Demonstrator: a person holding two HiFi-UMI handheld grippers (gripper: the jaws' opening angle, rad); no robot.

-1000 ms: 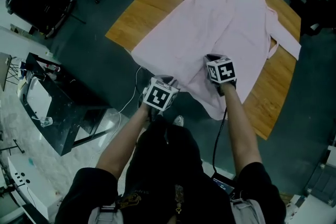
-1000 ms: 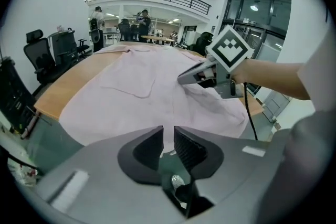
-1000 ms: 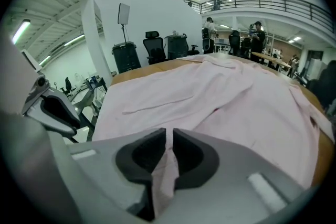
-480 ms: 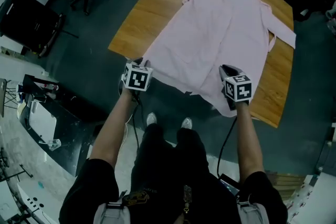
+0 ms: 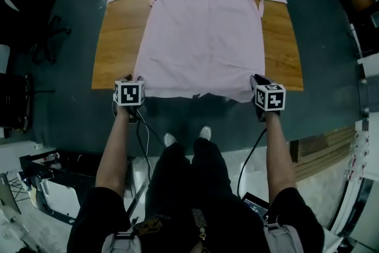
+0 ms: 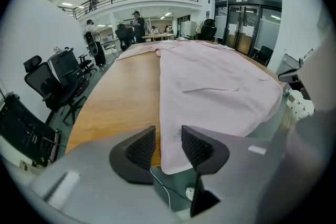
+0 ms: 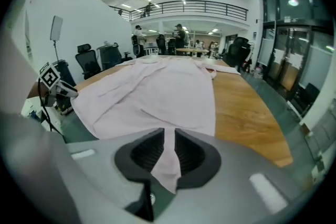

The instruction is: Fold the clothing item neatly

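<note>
A pale pink shirt lies spread flat on the wooden table, collar far, hem at the near edge, sleeves out to both sides. My left gripper is at the hem's left corner. In the left gripper view its jaws have just been opening and stand apart; the corner of the shirt lies in the gap, not pressed. My right gripper is at the hem's right corner. In the right gripper view it is shut on a fold of the shirt that hangs through its pads.
Black office chairs stand left of the table. A wooden pallet lies on the floor at the right. Cables trail from both grippers past the person's shoes. People stand far behind the table.
Both grippers have spread apart along the hem to its two corners. The shirt now lies straight and square to me, its hem drawn to the table's near edge.
</note>
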